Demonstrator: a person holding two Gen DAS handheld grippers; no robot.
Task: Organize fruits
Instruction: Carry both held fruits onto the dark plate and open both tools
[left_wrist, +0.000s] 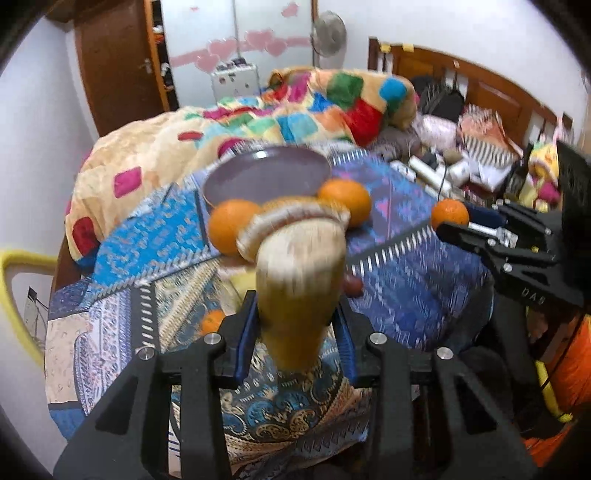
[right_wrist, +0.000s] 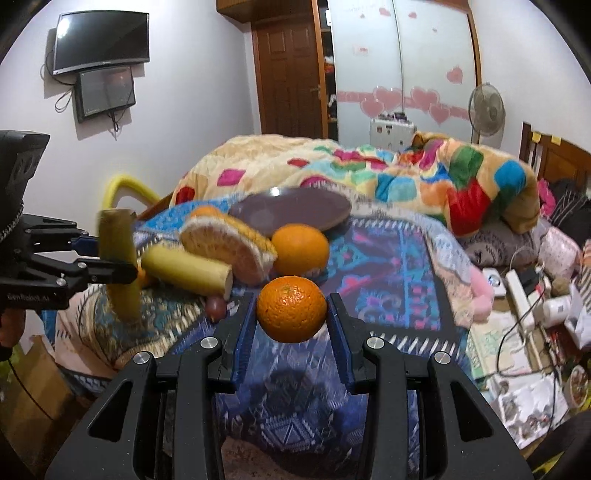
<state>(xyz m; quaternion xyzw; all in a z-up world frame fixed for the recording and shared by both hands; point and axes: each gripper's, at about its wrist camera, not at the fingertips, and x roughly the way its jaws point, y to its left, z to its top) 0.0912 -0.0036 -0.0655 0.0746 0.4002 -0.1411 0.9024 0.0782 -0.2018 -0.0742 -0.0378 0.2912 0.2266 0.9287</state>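
Orange and yellow fruit is what we have in both grippers, above a blue patterned cloth (right_wrist: 388, 258) spread over the bed. Our right gripper (right_wrist: 291, 314) has its jaws closed about partway on 1 orange (right_wrist: 291, 309), the blue pads pressing its 2 sides, and it hangs clear of the cloth. Our left gripper (left_wrist: 297, 321) has a banana piece (left_wrist: 299, 284) between its jaws, which stand about partway closed; the piece stands nearly upright, long axis crossing the jaws, its cut end up.

The purple plate (left_wrist: 266, 173) lies ahead of both grippers, at the far side of the cloth, and we judge it the place for the fruit. In front of it lie 2 more oranges (left_wrist: 345, 201), a woven basket (right_wrist: 229, 247) tipped on its side and another banana piece (right_wrist: 186, 271), so the near rim is crowded. From the right wrist view the plate sits straight ahead and slightly left of the held orange, with a loose orange between; the right hand looks to have the clearer line, passing over that fruit
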